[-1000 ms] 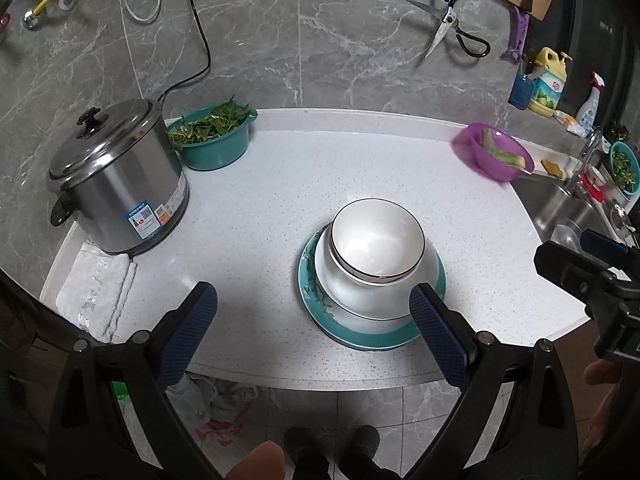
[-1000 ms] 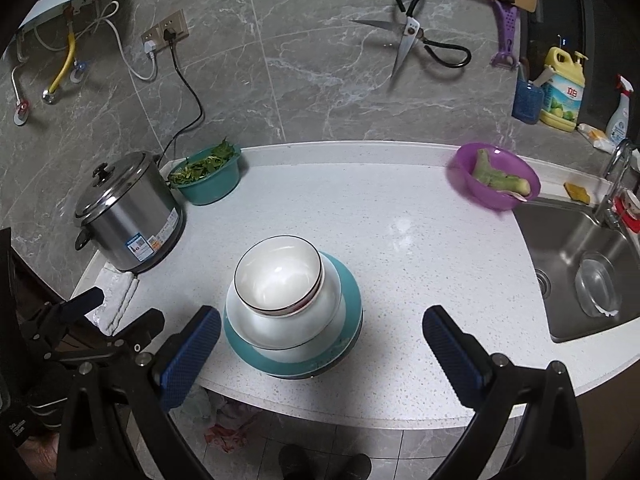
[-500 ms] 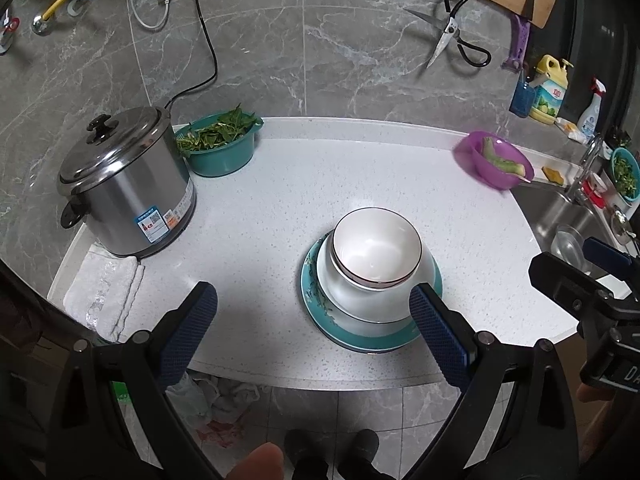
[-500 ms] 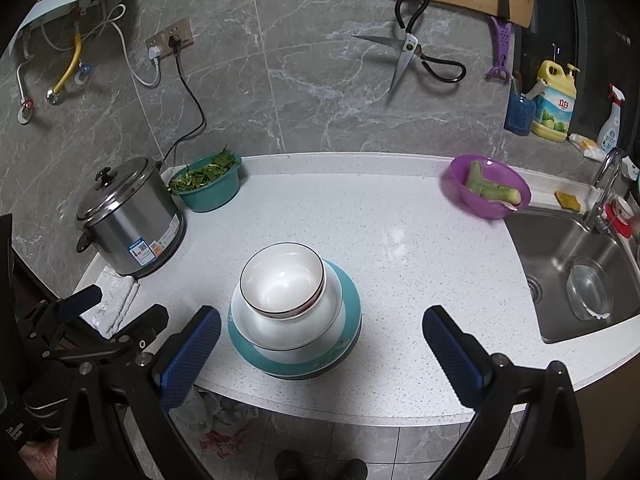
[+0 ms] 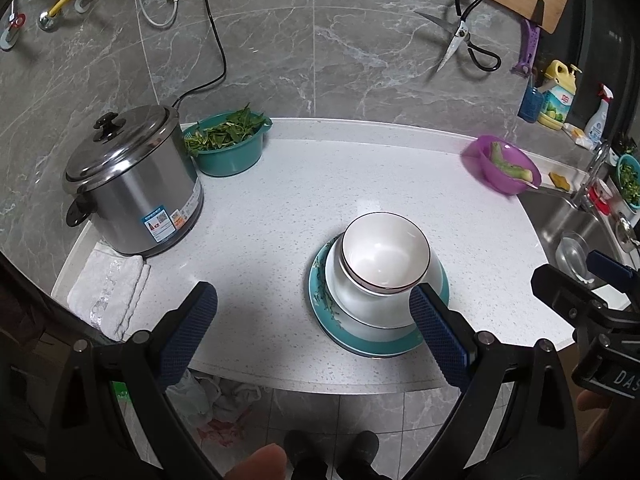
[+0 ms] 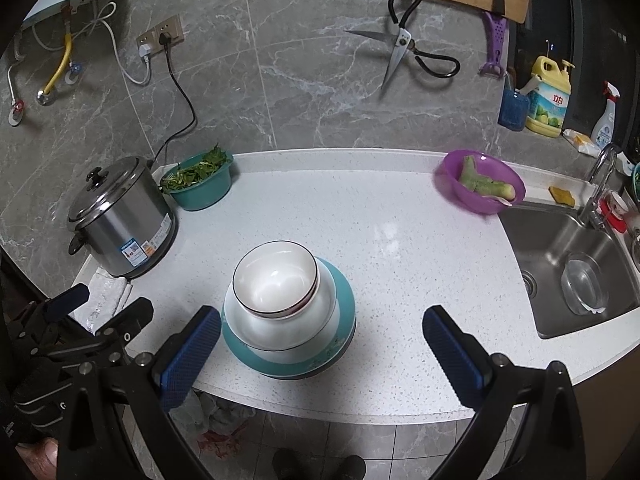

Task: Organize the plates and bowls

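Stacked bowls and plate: in the left wrist view, a small white bowl (image 5: 386, 254) with a dark rim sits nested in a larger white bowl (image 5: 360, 304), which rests on a teal-rimmed plate (image 5: 372, 344) near the front edge of the white speckled counter (image 5: 300, 200). The left gripper (image 5: 314, 336) hovers in front of the stack, its blue-padded fingers (image 5: 186, 336) spread wide and grasping nothing; the right-hand pad overlaps the plate's near right edge in the picture, though contact cannot be judged. To the left stand a steel rice cooker (image 5: 134, 184) and a teal basin of greens (image 5: 228, 144), with a folded white cloth (image 5: 108, 288) at the counter's corner. A purple bowl (image 5: 502, 168) holding a green vegetable piece sits at the far right, beside the sink (image 5: 572, 236). Scissors (image 5: 466, 46) hang on the grey marble wall.

Right wrist view: the same stack — small bowl (image 6: 276, 278), large bowl (image 6: 280, 324), plate (image 6: 332, 354) — lies left of centre, near the counter's front edge (image 6: 360, 408). The right gripper (image 6: 320, 354) is likewise released, fingers (image 6: 452, 358) set wide apart and holding nothing; its left pad is just beside the plate. The left gripper's black frame shows at lower left. The rice cooker (image 6: 120, 216), basin of greens (image 6: 200, 182), purple bowl (image 6: 482, 186) and sink (image 6: 572, 268) keep to the counter's margins, well apart from the stack.
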